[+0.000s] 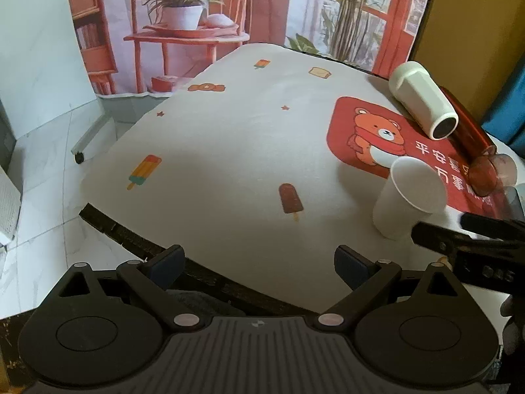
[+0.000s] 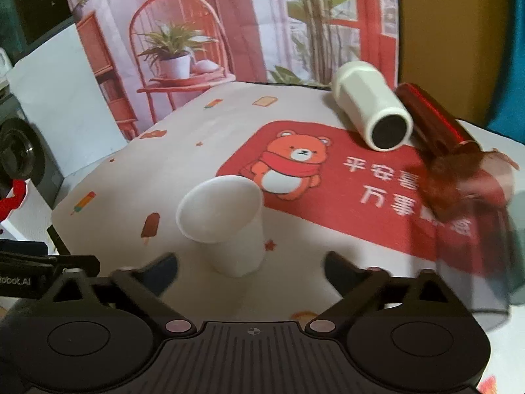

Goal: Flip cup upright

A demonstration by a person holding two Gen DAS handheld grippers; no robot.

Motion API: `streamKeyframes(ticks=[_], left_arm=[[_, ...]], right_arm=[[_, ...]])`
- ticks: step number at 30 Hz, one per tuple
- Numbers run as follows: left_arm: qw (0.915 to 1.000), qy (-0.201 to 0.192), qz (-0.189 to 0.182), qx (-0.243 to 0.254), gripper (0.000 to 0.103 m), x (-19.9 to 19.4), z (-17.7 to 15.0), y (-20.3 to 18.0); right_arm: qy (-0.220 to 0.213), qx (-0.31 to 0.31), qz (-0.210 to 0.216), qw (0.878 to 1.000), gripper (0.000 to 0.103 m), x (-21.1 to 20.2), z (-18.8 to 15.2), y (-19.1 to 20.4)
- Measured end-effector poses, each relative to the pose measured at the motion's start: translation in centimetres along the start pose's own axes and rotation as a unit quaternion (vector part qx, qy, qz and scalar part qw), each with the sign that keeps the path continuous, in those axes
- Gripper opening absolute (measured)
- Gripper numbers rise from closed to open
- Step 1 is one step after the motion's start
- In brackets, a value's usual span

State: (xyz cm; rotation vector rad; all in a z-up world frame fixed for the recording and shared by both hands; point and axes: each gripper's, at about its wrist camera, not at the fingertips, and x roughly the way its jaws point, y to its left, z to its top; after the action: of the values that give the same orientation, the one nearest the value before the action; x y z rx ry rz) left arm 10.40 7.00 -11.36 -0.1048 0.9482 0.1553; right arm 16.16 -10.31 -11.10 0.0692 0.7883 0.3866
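Note:
A white paper cup [image 2: 226, 226] stands upright on the tablecloth with its mouth up, just ahead of my right gripper [image 2: 251, 271]. The right gripper is open, its fingers apart on either side of the cup's base and not touching it. The cup also shows in the left wrist view [image 1: 407, 197] at the right. My left gripper [image 1: 259, 262] is open and empty over the table's near edge, to the left of the cup. The right gripper's fingers [image 1: 459, 239] show at the right of the left wrist view.
A white cylindrical bottle [image 2: 370, 111] lies on its side at the back right, beside a dark red tube [image 2: 433, 121]. A red bear mat [image 2: 344, 177] covers the right of the cloth. A transparent container [image 2: 475, 246] sits at the right. The table's left edge [image 1: 108, 226] drops to the floor.

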Motion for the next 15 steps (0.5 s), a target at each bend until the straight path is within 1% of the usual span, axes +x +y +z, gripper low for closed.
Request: streamKeyframes(ticks=[2, 5, 8, 12, 15], left_arm=[[1.0000, 0.004, 0.004, 0.006, 0.099, -0.4, 0.0, -0.5], [0.9997, 0.003, 0.013, 0.021, 0.099, -1.1, -0.1, -1.4], [0.9988, -0.004, 0.031, 0.036, 0.100, -2.1, -0.2, -2.1], [0.9979, -0.023, 0.036, 0.048, 0.100, -4.0, -0.2, -3.1], [0.9963, -0.039, 0.041, 0.065, 0.100, -5.4, -0.3, -4.0]], right_arm=[[-0.002, 0.001, -0.003, 1.000, 0.103, -0.9, -0.2, -0.3], [-0.011, 0.002, -0.016, 1.000, 0.103, -2.5, -0.5, -0.7], [-0.011, 0.004, -0.028, 1.000, 0.103, -4.0, -0.6, -1.3], [-0.015, 0.014, -0.051, 0.999, 0.103, -6.5, -1.1, -2.4], [-0.022, 0.033, -0.073, 0.997, 0.103, -8.8, -1.9, -3.3]])
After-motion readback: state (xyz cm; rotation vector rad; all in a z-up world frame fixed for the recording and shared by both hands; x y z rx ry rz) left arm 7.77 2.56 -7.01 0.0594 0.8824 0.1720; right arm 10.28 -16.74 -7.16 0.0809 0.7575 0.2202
